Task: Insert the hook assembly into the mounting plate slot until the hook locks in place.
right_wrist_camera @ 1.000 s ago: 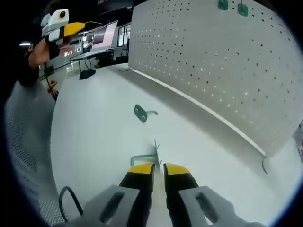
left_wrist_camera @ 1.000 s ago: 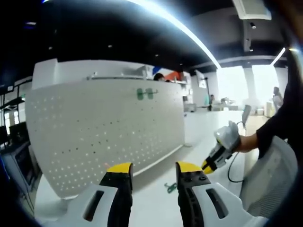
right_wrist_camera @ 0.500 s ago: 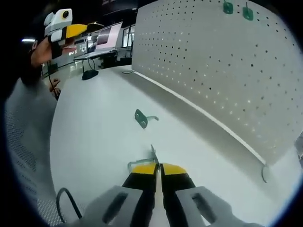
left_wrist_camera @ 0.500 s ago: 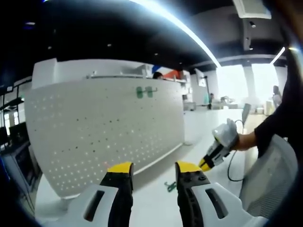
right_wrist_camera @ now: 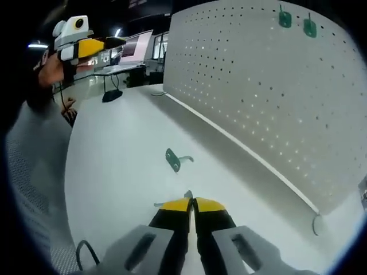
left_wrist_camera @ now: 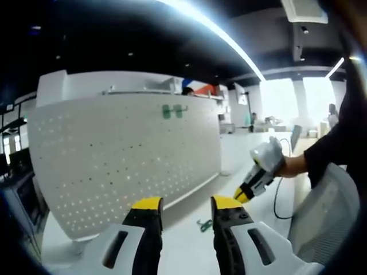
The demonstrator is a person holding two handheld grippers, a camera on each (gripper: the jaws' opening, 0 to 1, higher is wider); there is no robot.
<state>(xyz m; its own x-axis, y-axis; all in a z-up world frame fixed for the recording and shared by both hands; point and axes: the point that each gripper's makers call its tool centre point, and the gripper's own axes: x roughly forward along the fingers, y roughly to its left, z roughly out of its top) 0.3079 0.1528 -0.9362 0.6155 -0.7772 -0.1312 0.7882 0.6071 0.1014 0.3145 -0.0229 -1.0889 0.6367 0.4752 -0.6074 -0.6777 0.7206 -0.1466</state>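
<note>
- The right gripper (right_wrist_camera: pixel 192 204) was seen at six o'clock of the right gripper view, its jaws pressed together on a hook (right_wrist_camera: pixel 186 195), of which only a thin metal tip and a sliver of arm stood clear of the yellow pads.
- So little of that hook was held that a slip or a twist in the pinch was judged likely during the carry to the pegboard (right_wrist_camera: pixel 258 97).
- A second hook (right_wrist_camera: pixel 174 160) was seen lying loose on the white table (right_wrist_camera: pixel 114 160), toward twelve o'clock of the jaws and apart from them; it could be knocked aside by a low sweep.
- Two green hooks (right_wrist_camera: pixel 296 22) were already seated on the board at about one o'clock; a careless approach could dislodge them.
- The left gripper (left_wrist_camera: pixel 182 207) was held with its jaws spread and nothing between them, well off the board, so no steadying was offered.
- A misaligned tab would be jammed against the perforations rather than locked.
- How the tab sat inside the pinch could not be told.
</note>
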